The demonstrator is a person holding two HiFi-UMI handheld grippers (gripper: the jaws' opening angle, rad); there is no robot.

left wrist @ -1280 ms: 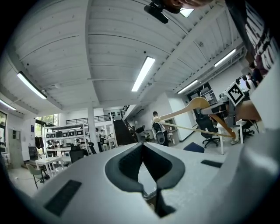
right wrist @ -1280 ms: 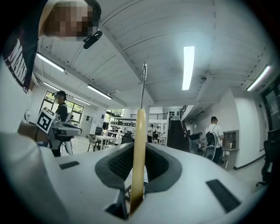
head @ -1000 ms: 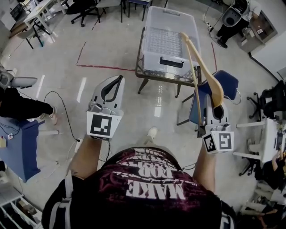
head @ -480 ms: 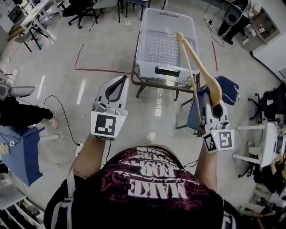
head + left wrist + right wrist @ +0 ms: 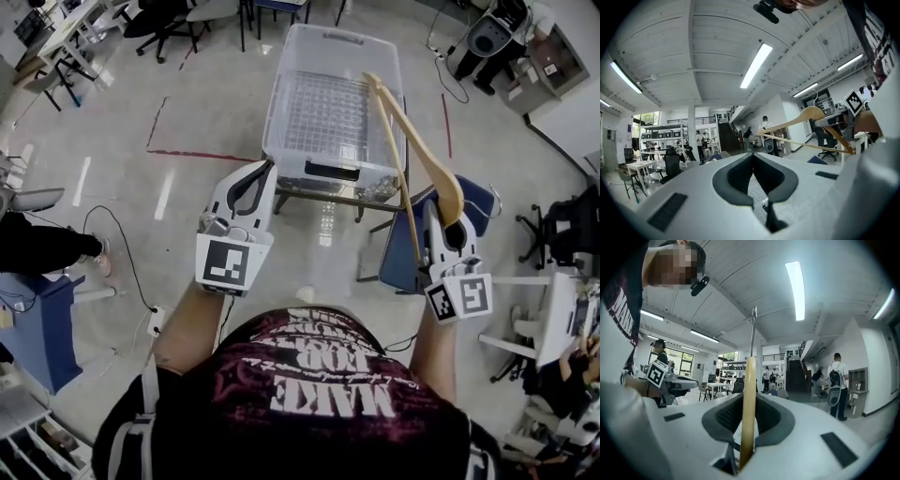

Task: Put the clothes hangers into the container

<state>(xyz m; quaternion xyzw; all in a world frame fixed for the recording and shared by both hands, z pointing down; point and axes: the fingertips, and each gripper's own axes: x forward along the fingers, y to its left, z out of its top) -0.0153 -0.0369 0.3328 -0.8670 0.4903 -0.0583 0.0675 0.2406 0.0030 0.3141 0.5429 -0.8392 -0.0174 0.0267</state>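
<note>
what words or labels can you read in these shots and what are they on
"MAKE": big white letters on the person's dark shirt, upside down in the head view.
Other shirt lines: too warped or small to read.
Cubes on the left gripper and right gripper: square marker patterns, no letters.
On the container and wooden hanger: no print visible.

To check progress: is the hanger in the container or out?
Out. The right gripper clamps the hanger, raised in the air near the container.

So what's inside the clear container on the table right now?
Only its gridded bottom shows inside the clear container; no hangers are visible in it. The wooden hanger, held by the right gripper, crosses its right side and hides a strip there.
</note>
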